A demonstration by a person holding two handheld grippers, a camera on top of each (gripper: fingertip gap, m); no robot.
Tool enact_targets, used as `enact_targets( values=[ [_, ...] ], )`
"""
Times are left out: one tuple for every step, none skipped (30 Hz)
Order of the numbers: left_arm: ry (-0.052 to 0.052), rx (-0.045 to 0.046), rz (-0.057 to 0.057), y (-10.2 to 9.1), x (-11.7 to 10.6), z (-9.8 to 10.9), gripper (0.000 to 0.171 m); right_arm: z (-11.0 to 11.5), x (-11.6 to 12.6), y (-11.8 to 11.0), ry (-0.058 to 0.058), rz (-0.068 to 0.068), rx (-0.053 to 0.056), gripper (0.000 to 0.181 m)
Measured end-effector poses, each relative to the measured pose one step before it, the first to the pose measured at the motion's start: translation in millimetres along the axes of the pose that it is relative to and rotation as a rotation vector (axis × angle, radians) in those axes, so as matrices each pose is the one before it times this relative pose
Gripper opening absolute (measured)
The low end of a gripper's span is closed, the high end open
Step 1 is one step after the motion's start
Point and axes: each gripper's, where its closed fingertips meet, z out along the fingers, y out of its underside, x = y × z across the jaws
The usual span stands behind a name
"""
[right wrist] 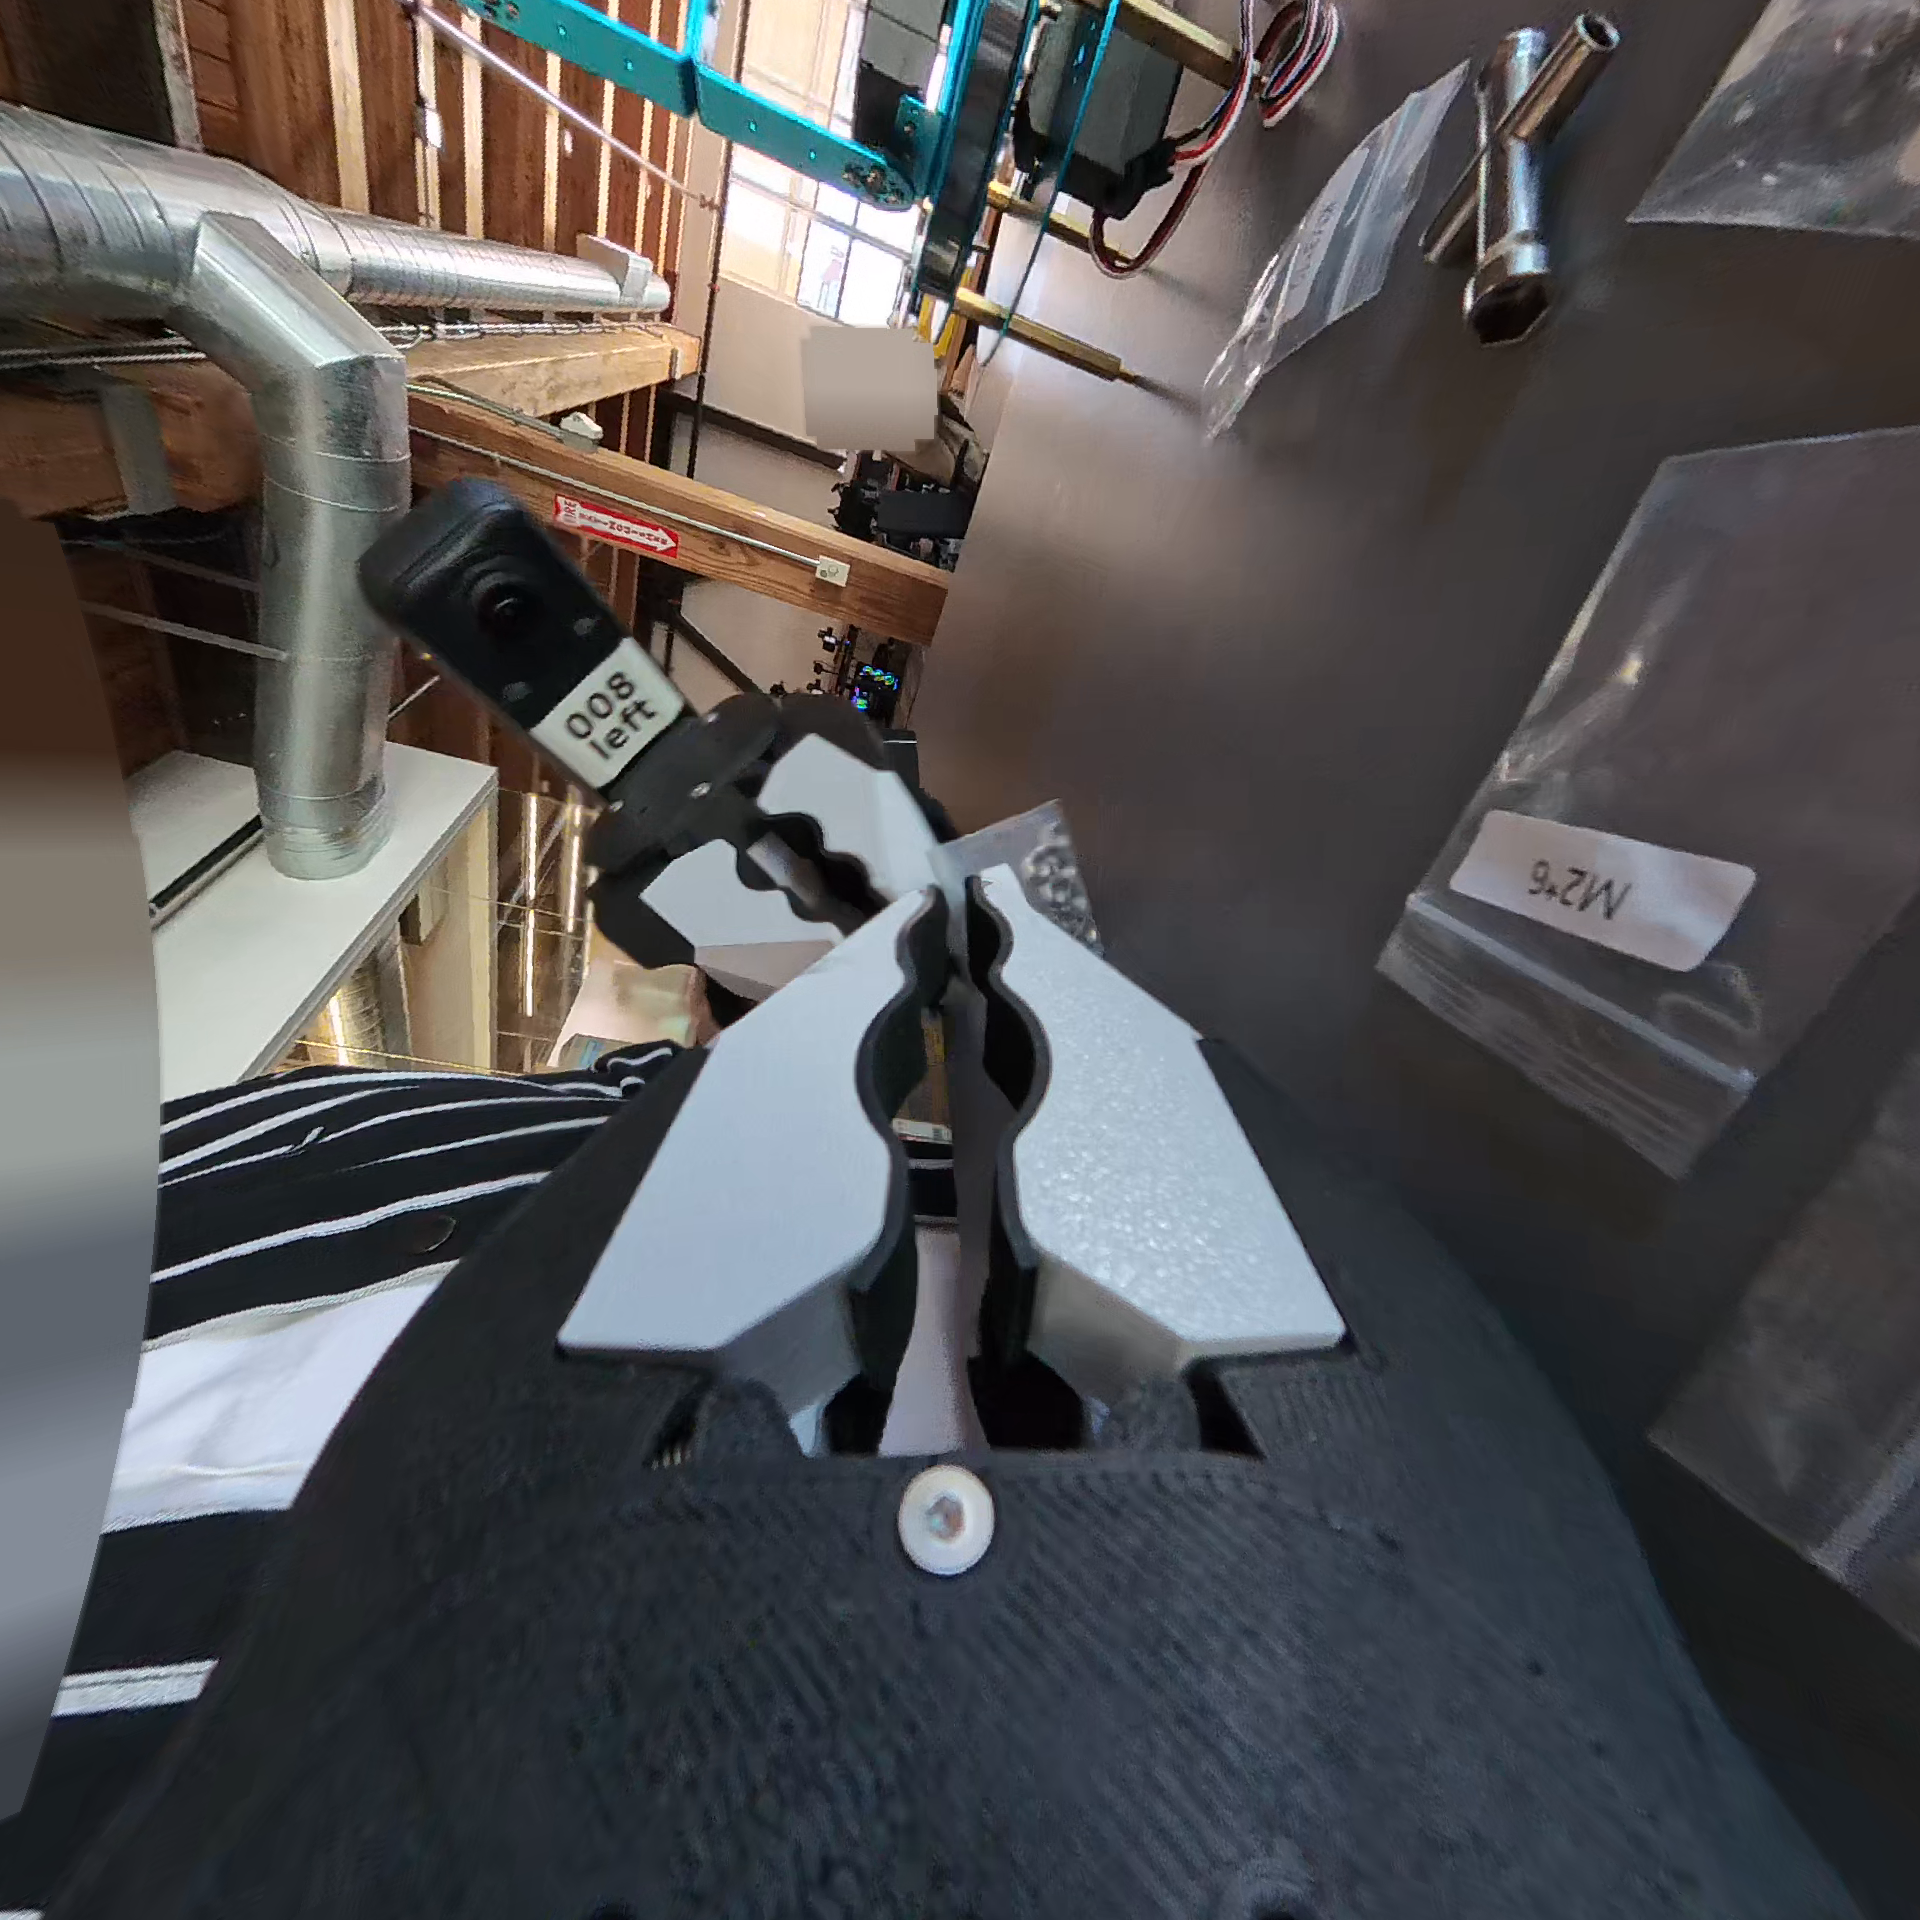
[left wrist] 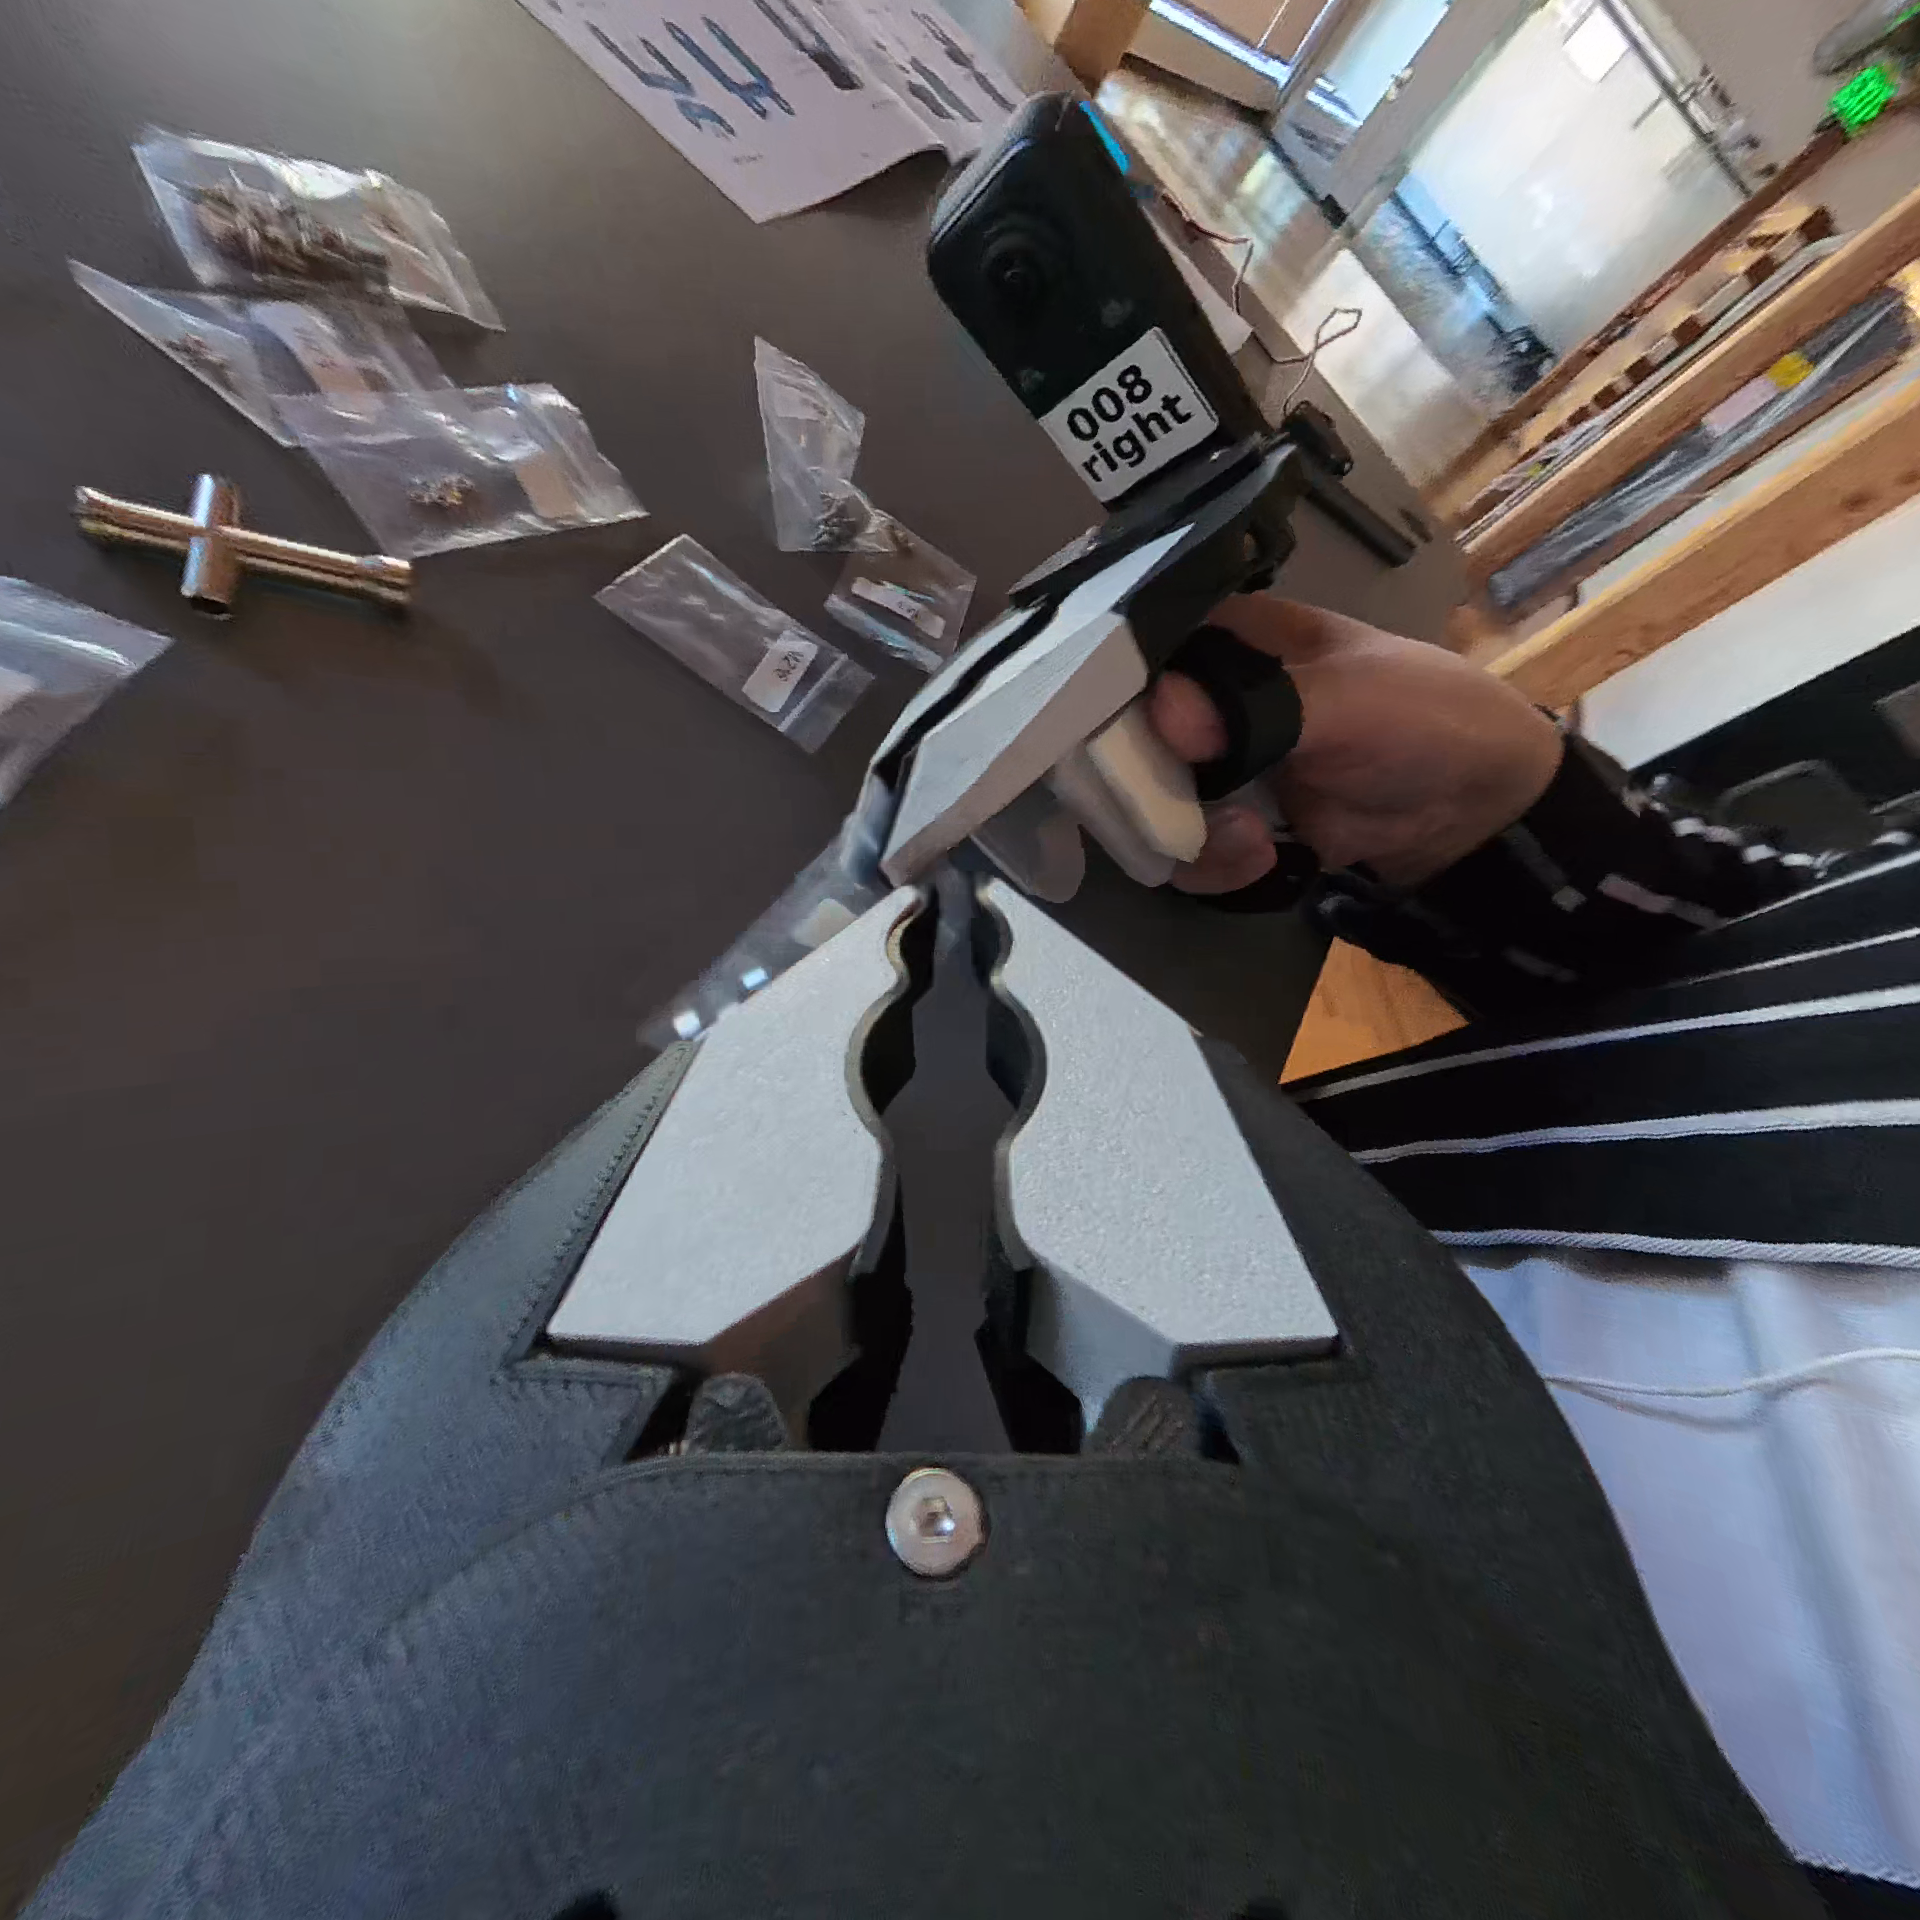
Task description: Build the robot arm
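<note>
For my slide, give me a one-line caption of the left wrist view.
Two grippers meet over a small plastic bag, above a dark table strewn with hardware bags and a cross wrench.

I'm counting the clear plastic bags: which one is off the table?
The small clear plastic bag pinched between both grippers' tips, left gripper and right gripper; the others lie flat on the dark table.

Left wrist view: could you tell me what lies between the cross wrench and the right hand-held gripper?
Several clear plastic bags of hardware lie on the dark table between the cross wrench and right hand-held gripper, in the left wrist view.
</note>
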Motion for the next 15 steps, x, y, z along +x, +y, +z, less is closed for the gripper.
enact_targets(
  values=[
    [0.0183, -0.0059, -0.0305, 0.06, -0.72, 3.2, 0.008, -1.06, -1.18, -1.25, -0.0102, 0.0044, -0.0007, 0.005],
    [0.0159, -0.00225, -0.0251, -0.11, -0.83, 2.36, 0.008, -1.24, -0.05, -0.75, -0.0043, 0.0084, -0.0036, 0.006],
    [0.0033, -0.00003, -0.0165, -0.18, -2.19, 1.59, 0.008, -1.17, 0.15, -0.15, -0.0035, 0.0066, -0.0083, 0.007],
    [-0.0074, -0.00092, -0.0054, 0.29, -3.15, 1.03, 0.007, -1.13, 0.63, -0.1, -0.0013, 0.0034, -0.008, 0.008],
    [-0.0094, -0.00297, -0.0003, 0.39, -2.91, 0.73, 0.007, -1.31, 1.48, -0.68, 0.0025, 0.0039, -0.0032, 0.008],
    [-0.0097, -0.00422, -0.0017, 0.43, -2.54, 0.56, 0.007, -1.18, 1.83, -0.54, 0.0032, 0.0024, -0.0035, 0.008],
    [-0.0091, -0.00071, -0.0035, 0.11, -2.33, 0.27, 0.008, -1.1, 1.63, 0.0, 0.0023, 0.0019, -0.0079, 0.008],
    [-0.006, 0.00275, -0.0056, -0.27, -1.84, 0.2, 0.008, -0.89, 1.37, 0.25, 0.0015, 0.0, -0.0087, 0.009],
    [-0.0044, 0.00236, -0.0091, -0.05, -1.86, 0.18, 0.008, -0.71, 0.81, 0.64, 0.0003, -0.0043, -0.011, 0.01],
    [-0.0051, 0.00188, -0.0113, 0.11, -2.27, 0.28, 0.009, -0.34, -0.36, 1.41, -0.0048, -0.0083, -0.0156, 0.012],
    [-0.0056, -0.0004, -0.0127, 0.19, -2.52, 0.55, 0.01, -0.14, -0.76, 1.45, -0.0043, -0.0109, -0.0159, 0.016],
    [-0.0016, -0.0065, -0.0135, 0.74, -1.79, 1.18, 0.01, -0.64, -0.05, 0.11, 0.0027, -0.0148, -0.0079, 0.021],
    [-0.0007, -0.0105, -0.0113, 1.08, -1.43, 1.93, 0.01, -0.88, 1.27, 0.64, 0.0135, -0.0211, -0.0148, 0.023],
    [-0.0005, -0.01152, -0.0063, 0.96, -0.77, 1.96, 0.01, -1.14, 1.89, 1.06, 0.0166, -0.0252, -0.0202, 0.024],
    [-0.0031, -0.00616, -0.0012, -0.03, -0.65, 1.34, 0.008, -1.23, 1.58, 0.26, 0.0152, -0.0253, -0.0147, 0.024]
  ],
)
